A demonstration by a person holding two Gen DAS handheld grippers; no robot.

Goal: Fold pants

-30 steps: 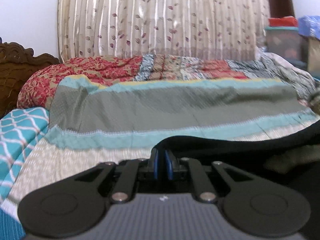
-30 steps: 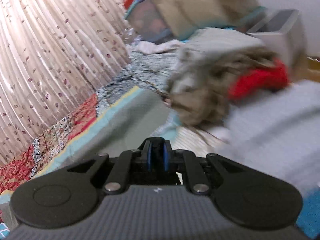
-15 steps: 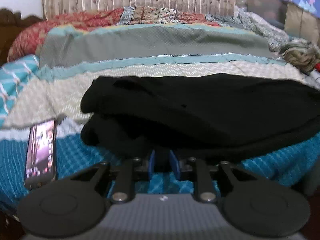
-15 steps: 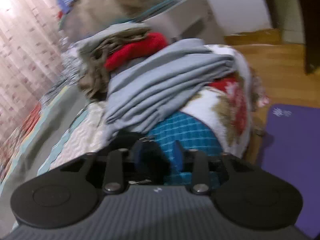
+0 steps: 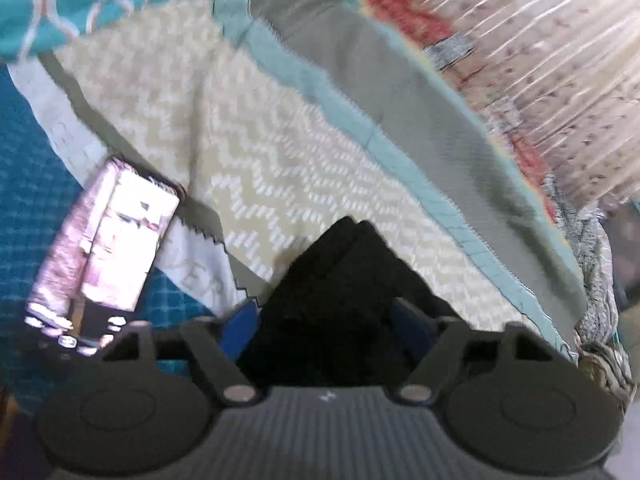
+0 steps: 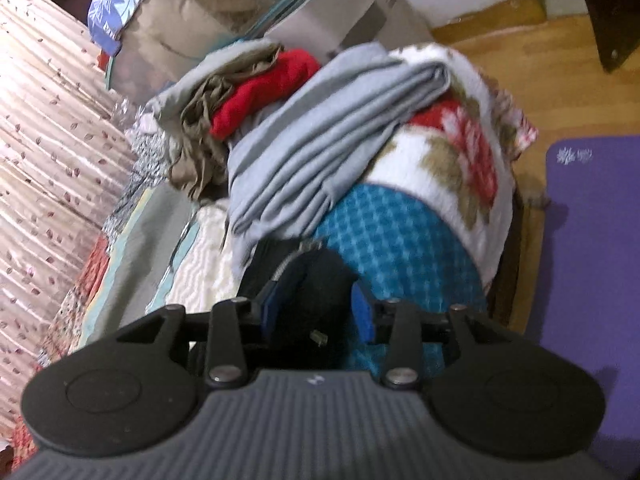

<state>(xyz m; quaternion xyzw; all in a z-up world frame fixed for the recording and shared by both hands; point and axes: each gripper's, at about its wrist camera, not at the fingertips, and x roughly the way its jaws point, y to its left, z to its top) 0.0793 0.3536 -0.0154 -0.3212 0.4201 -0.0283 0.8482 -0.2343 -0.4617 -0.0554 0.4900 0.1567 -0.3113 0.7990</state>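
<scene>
A home bedroom: a bed spread with a patchwork quilt of teal, beige zigzag and grey-green bands (image 5: pixel 280 128), a pleated cream leaf-print curtain (image 6: pixel 44 128) behind it, heaped folded clothes in grey and red (image 6: pixel 320 136), and a wooden floor (image 6: pixel 560 60).

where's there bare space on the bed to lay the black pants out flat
Freest: the cream zigzag band between the phone and the grey-green stripe, beyond the black pants. Crowded: the right wrist view's end, where grey folded cloth, a red garment and a floral blanket pile up.
</scene>
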